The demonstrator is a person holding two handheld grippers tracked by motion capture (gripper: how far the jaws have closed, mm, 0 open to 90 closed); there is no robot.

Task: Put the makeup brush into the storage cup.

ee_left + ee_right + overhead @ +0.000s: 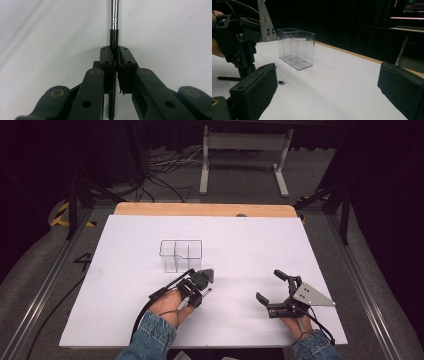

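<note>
A slim pen [114,15] with a silver shaft and a black grip section lies flat on the white table [250,245]. My left gripper [116,53] is shut on its black section, pointing down at the table. In the high view the left gripper [200,295] is just in front of a clear plastic container [181,255] with three compartments. In the right gripper view the pen [227,79] runs under the left gripper [244,73], and its tip pokes out to the right. My right gripper [270,286] rests to the right with its jaws wide open and nothing between them; its own view [328,67] faces the container [295,48].
A wooden edge [200,209] runs along the far side of the table. Beyond it, cables and a white metal stand [245,155] are on the grey floor. Bare white surface spreads to the left, right and behind the container.
</note>
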